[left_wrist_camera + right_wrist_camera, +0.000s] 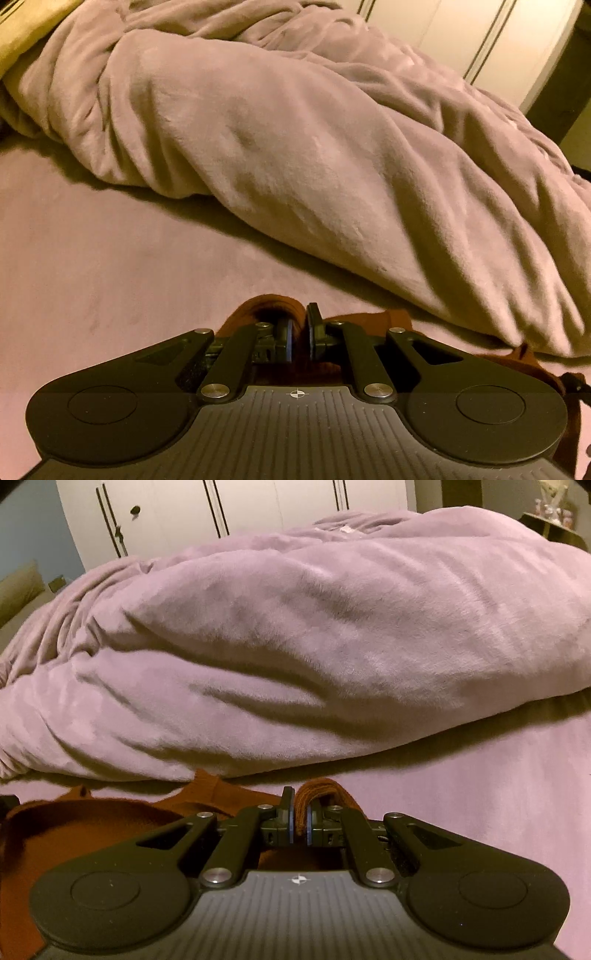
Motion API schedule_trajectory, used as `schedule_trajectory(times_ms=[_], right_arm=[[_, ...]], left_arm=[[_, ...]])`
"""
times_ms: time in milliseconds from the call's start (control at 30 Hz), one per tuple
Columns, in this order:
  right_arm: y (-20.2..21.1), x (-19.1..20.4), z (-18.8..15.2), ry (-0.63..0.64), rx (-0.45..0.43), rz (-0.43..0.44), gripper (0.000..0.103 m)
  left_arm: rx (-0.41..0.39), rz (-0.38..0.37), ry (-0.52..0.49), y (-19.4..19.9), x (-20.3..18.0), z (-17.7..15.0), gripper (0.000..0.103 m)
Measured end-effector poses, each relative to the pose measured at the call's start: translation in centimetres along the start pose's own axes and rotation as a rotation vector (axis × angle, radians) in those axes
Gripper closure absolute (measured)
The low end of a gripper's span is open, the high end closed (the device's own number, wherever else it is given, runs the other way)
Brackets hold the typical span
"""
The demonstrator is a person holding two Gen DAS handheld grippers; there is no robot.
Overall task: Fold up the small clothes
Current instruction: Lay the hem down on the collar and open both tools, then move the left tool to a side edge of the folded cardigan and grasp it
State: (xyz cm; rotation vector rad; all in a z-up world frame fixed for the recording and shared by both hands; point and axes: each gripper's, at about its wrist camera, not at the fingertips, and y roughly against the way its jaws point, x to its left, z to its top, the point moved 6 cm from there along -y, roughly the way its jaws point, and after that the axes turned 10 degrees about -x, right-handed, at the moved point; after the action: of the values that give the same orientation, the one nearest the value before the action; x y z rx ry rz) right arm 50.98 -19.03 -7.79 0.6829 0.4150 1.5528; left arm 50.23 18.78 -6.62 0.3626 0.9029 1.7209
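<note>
A small rust-brown garment (369, 320) lies on the pink bed sheet (110, 277), mostly hidden under my grippers. In the left wrist view, my left gripper (299, 332) is low over the sheet, and a folded ridge of the rust cloth is pinched between its pads. In the right wrist view, the garment (92, 823) spreads to the left, and my right gripper (300, 823) is shut on a thick folded edge (321, 792) of it. Both grippers point downward, close to the sheet.
A bulky pink fleece blanket (295, 147) (295, 646) is heaped just beyond the garment, across the bed. White wardrobe doors (166, 509) stand behind it. Flat sheet (480, 794) extends to the right of the right gripper and left of the left one.
</note>
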Motion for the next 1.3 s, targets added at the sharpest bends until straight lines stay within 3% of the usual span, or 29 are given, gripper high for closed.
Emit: schedule_trajectory(times_ms=[67,100,133,167,300,433,600,667,800,900,1133,1300], right_arm=[[0.1,-0.2,-0.1,0.013,-0.016,-0.018,0.094],[0.5,-0.4,0.0,0.024,-0.031,-0.041,0.083],[1.2,-0.7,0.2,0.020,-0.051,-0.048,0.072],[2.1,-0.9,0.4,0.006,-0.073,-0.045,0.068],[7.7,-0.8,-1.3,-0.033,-0.112,0.014,0.064],[11.8,3.8,-6.1,0.027,-0.047,0.181,0.064],[12.4,9.4,-10.7,0.025,0.042,0.388,0.067],[11.3,9.6,-11.4,0.043,0.048,0.348,0.069],[9.9,6.5,-11.7,-0.059,0.053,0.324,0.094],[9.9,3.8,-11.7,-0.109,0.043,0.318,0.102],[10.8,-1.9,-11.3,-0.191,0.015,0.258,0.103],[12.2,-5.7,-11.5,-0.235,0.013,0.168,0.101]], left_arm=[[-0.008,0.024,-0.015,0.0,0.0,-0.3,0.078],[-0.018,0.031,-0.020,0.4,0.0,-0.4,0.068],[-0.028,0.035,-0.020,1.1,0.1,-0.7,0.046],[-0.036,0.034,-0.010,2.0,0.2,-1.0,0.039],[-0.052,-0.026,0.073,6.8,1.2,-4.5,0.030],[0.010,-0.057,0.139,10.9,1.2,-9.8,0.031],[0.006,-0.123,0.146,11.5,-0.8,-12.4,0.031],[0.015,-0.078,0.121,10.1,-0.7,-12.9,0.035],[0.018,-0.059,0.080,8.7,0.1,-12.9,0.038],[0.008,-0.059,0.038,8.7,0.3,-13.3,0.042],[-0.010,-0.066,0.043,9.2,1.9,-13.5,0.058],[0.005,-0.061,0.122,10.0,4.2,-12.6,0.067]])
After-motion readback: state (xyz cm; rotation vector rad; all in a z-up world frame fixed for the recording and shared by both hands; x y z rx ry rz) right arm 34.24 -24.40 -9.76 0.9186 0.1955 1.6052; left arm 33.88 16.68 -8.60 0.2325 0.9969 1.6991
